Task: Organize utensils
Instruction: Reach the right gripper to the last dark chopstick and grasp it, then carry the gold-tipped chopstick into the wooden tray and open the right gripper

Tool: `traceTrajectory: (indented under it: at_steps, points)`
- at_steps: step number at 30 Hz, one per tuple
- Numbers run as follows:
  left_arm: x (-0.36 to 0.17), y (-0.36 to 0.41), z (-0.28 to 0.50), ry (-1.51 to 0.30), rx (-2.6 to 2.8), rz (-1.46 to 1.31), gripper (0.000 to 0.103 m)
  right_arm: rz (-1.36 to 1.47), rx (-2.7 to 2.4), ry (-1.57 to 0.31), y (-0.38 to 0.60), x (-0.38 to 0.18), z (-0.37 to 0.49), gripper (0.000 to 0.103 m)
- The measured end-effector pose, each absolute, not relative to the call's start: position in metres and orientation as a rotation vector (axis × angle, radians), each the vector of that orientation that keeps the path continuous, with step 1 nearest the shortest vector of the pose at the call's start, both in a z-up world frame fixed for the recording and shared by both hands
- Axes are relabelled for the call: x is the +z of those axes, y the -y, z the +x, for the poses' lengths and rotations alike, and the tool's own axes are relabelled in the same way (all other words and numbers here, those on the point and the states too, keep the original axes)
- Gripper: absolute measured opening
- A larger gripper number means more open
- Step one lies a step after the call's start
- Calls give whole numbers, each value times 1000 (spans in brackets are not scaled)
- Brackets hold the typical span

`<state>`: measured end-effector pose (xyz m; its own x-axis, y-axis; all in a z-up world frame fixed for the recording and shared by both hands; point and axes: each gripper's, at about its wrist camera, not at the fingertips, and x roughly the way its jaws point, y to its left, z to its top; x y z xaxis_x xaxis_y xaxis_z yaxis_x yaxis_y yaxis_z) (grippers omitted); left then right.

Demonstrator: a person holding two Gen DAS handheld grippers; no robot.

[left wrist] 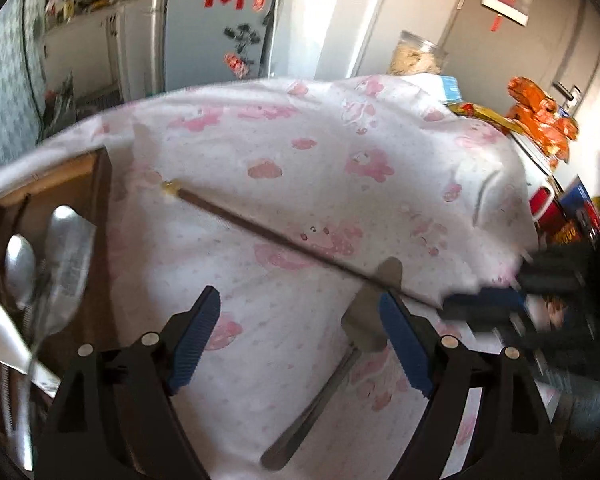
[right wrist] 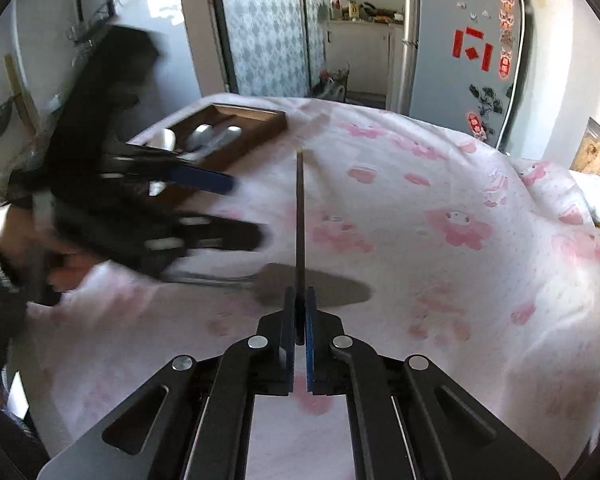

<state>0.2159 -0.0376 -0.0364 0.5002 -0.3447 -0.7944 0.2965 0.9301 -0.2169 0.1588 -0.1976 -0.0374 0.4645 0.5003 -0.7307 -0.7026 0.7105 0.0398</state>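
Right hand-held gripper (right wrist: 299, 312): closed tight on one end of a chopstick (right wrist: 300, 216). Long axis runs straight ahead from the fingers, out over the cloth (right wrist: 440, 208), far tip aimed near the tray (right wrist: 260, 114) at the far left corner of the bench.

Left hand-held gripper (left wrist: 300, 336): spread wide, holding nothing, poised over the cloth near the front edge. Chopstick crosses just ahead of it on a diagonal; spatula (left wrist: 364, 320) lies flat right beside its right finger, blade up against the pad, handle trailing toward the front edge.

Tray: wooden, already holding spoons (left wrist: 20, 264) and other cutlery – blurred, not countable.

Judgement: tray lies left and forward of the right gripper, so the chopstick needs swinging that way; spatula sits nearer the left gripper and looks the natural next pick.

Surface: white cloth with pink prints, rumpled – thin items may snag. Room: kitchen, fridge (right wrist: 460, 40) beyond the far edge, snack packets (left wrist: 540, 120) at the right edge.
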Motion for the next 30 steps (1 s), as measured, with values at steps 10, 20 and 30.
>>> traceTrajectory:
  at_steps: [10, 20, 30]
  points:
    - [-44, 30, 235, -1008, -332, -165, 49, -305, 814, -759, 192, -34, 108, 4]
    - [-22, 13, 224, -961, -280, -105, 4, -356, 847, -736, 154, -34, 93, 0]
    - [-18, -4, 208, -963, -318, -109, 66, -269, 741, -772, 156, -25, 127, 53]
